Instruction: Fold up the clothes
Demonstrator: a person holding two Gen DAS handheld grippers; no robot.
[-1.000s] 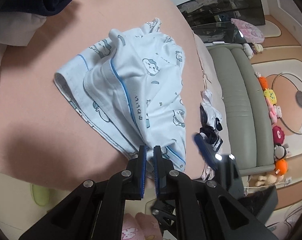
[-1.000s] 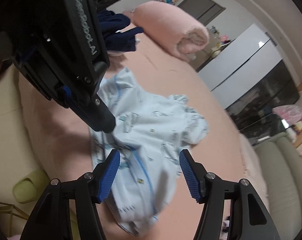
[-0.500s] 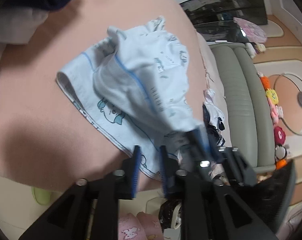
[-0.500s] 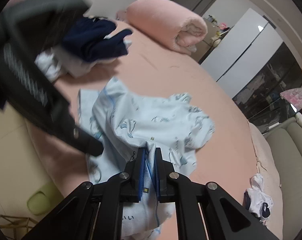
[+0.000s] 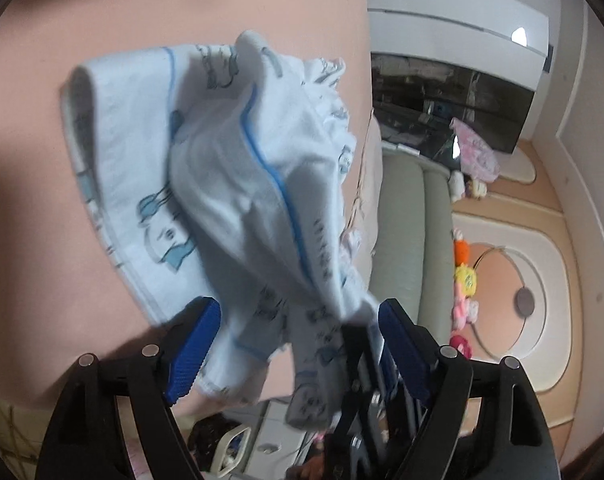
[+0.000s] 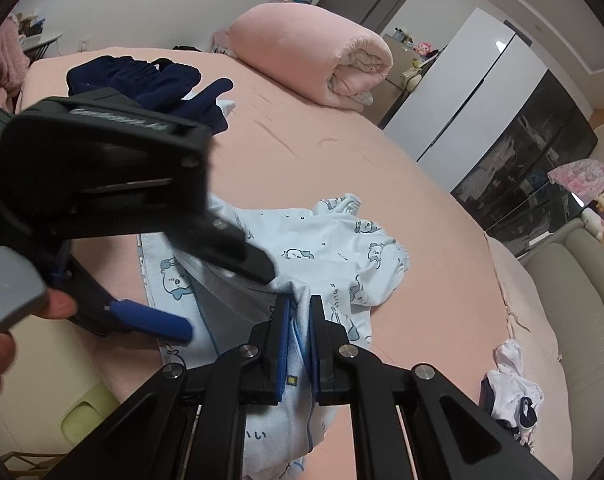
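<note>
Pinching pale-blue printed garment [image 6: 326, 256], right gripper [image 6: 297, 320] lifts fold; left gripper [image 5: 297, 336] spread.

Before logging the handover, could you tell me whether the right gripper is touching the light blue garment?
Touching: the right wrist view shows the right gripper shut on a fold of the light blue garment.

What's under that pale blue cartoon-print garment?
The pale blue cartoon-print garment lies on the pink bed sheet, one edge pinched in the right gripper. Whatever sits beneath its folds is covered.
</note>
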